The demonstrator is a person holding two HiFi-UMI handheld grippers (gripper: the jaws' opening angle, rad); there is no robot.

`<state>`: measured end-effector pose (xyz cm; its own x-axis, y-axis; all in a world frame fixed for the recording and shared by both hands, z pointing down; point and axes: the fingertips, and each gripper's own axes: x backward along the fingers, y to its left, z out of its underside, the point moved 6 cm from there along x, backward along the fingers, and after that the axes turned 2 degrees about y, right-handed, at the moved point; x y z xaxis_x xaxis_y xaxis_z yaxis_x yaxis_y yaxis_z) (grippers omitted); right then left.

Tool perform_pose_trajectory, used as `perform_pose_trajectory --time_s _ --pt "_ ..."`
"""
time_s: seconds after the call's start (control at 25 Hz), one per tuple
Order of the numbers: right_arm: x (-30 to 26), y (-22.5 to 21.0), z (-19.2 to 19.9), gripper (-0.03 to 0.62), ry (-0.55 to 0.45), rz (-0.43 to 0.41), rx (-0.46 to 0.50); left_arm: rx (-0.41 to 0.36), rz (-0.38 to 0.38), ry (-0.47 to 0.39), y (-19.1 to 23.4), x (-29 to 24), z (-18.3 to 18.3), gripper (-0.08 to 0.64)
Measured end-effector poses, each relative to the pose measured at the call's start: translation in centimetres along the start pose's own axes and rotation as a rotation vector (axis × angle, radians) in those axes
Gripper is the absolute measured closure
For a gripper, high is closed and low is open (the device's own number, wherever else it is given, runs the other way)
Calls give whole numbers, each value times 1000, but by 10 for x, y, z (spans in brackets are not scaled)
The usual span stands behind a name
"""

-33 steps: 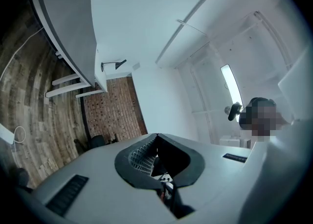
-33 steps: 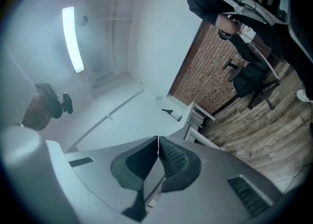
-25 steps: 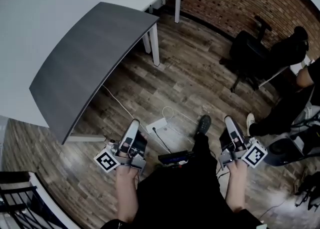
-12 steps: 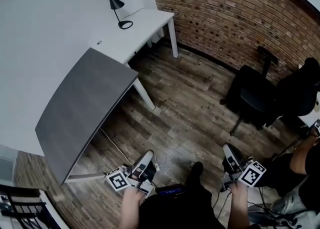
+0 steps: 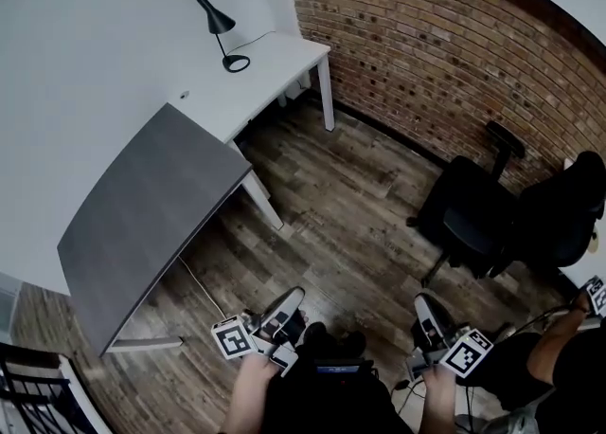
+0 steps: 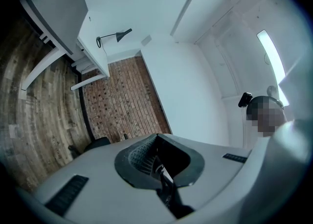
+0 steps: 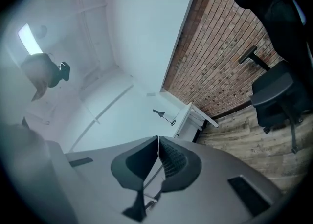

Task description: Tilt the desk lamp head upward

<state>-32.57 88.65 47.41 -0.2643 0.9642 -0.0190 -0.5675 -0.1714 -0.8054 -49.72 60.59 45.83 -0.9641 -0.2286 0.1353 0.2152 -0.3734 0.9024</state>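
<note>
The black desk lamp (image 5: pixel 219 28) stands far off on the white desk (image 5: pixel 279 61) against the wall, its cone head tilted downward. It shows small in the left gripper view as the lamp (image 6: pixel 114 36) and in the right gripper view as the lamp (image 7: pixel 163 116). My left gripper (image 5: pixel 294 298) and right gripper (image 5: pixel 423 303) hang low near the person's body, over the wooden floor and well short of the desk. The left gripper (image 6: pixel 157 140) is shut with its pads together and nothing between them. The right gripper (image 7: pixel 158 141) is likewise shut and empty.
A grey desk (image 5: pixel 142 219) with white legs adjoins the white desk on the near side. A brick wall (image 5: pixel 445 53) runs along the right. Two black office chairs (image 5: pixel 478 219) stand on the wooden floor (image 5: pixel 341 205) at right. Another person's arm (image 5: pixel 568 318) shows at far right.
The head view has swung upward and forward: the lamp and brick wall have come fully into view, and both grippers sit lower in the frame. Their jaws stay shut.
</note>
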Motion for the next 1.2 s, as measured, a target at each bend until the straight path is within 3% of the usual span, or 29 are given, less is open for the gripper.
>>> perform_pose_trajectory --time_s 0.24,0.44,0.72,1.0,1.2 --pt "-19 -19 -14 578 19 49 14 68 81 7 34 -51 -14 551" --pt "-59 -38 -50 578 -9 112 13 66 144 -31 52 -90 -66 551" --pt "-156 -27 -90 578 13 58 44 65 181 -140 80 -98 -143 551" --pt "-217 -8 -104 578 44 4 44 65 187 -147 95 -111 -182 551" --pt "-253 -9 -117 578 77 -52 13 45 147 -147 104 -122 -201 550"
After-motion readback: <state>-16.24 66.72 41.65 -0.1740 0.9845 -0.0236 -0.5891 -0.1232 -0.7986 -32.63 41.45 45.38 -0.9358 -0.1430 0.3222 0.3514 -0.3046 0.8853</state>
